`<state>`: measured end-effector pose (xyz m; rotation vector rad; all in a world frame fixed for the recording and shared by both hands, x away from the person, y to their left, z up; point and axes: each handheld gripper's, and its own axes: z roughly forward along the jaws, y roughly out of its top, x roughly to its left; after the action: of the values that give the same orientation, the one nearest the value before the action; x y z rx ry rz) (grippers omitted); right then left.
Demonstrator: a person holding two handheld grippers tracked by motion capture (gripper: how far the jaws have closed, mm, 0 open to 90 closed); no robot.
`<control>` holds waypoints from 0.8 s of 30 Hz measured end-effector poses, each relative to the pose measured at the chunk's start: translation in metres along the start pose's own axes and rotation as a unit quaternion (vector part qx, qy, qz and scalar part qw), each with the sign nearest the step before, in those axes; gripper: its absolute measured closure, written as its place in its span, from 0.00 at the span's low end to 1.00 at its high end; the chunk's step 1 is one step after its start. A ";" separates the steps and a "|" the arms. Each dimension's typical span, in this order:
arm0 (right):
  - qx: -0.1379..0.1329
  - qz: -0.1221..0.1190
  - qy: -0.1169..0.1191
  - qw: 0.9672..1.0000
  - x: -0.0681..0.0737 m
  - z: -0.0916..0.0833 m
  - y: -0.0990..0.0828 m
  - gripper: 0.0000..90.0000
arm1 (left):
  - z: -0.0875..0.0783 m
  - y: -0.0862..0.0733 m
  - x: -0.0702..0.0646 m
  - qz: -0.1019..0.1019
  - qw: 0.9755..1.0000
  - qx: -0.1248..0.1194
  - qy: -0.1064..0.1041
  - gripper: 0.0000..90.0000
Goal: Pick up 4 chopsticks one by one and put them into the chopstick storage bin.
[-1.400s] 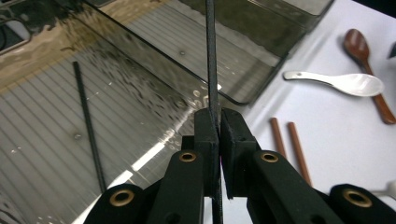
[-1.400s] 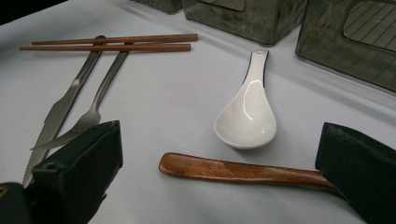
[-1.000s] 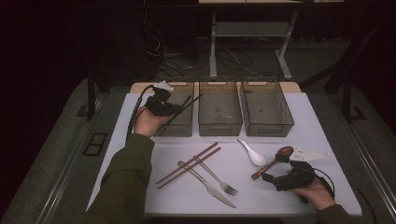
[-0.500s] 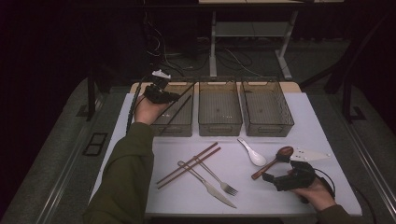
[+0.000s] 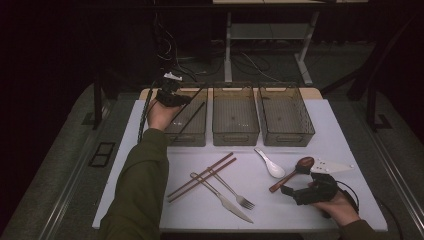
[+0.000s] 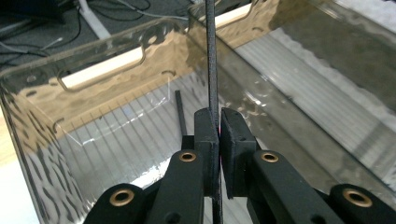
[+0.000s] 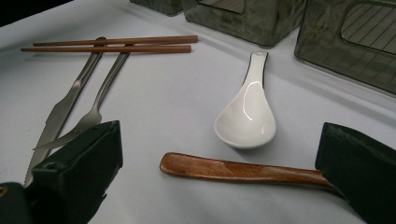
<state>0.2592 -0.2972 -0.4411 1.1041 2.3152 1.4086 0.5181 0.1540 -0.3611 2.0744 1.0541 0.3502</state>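
The setting is appearing to be a lab or test room rather than a home. A white table (image 5: 345, 200) is standing on grey carpet, cables (image 5: 250, 62) are trailing across the floor behind it, a metal-legged bench (image 5: 305, 65) is standing beyond, and the surroundings are lying in darkness.

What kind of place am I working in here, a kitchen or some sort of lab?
Likely a lab or recording setup, not a kitchen: a white table stands in a dark room, loose cables trail on the floor behind it, and three clear bins are lined up above laid-out cutlery such as the white spoon.
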 end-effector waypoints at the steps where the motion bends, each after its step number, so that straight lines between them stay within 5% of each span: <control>1: 0.000 0.001 0.000 1.000 0.000 0.000 0.000 0.00 | 0.002 -0.001 0.001 -0.004 1.000 0.004 0.003 0.94; 9: 0.000 0.000 0.002 1.000 0.000 0.000 0.000 0.01 | 0.014 -0.007 0.009 -0.035 0.999 0.027 0.023 0.93; 10: 0.000 0.001 0.002 1.000 0.000 0.000 0.000 0.01 | 0.015 -0.008 0.009 -0.037 0.999 0.030 0.026 0.87; 24: 0.002 -0.001 0.000 1.000 0.000 0.000 0.000 0.01 | 0.002 -0.002 -0.002 -0.015 1.000 0.014 0.007 0.62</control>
<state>0.2594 -0.2970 -0.4414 1.1024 2.3194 1.4055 0.5172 0.1520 -0.3637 2.0807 1.1042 0.3379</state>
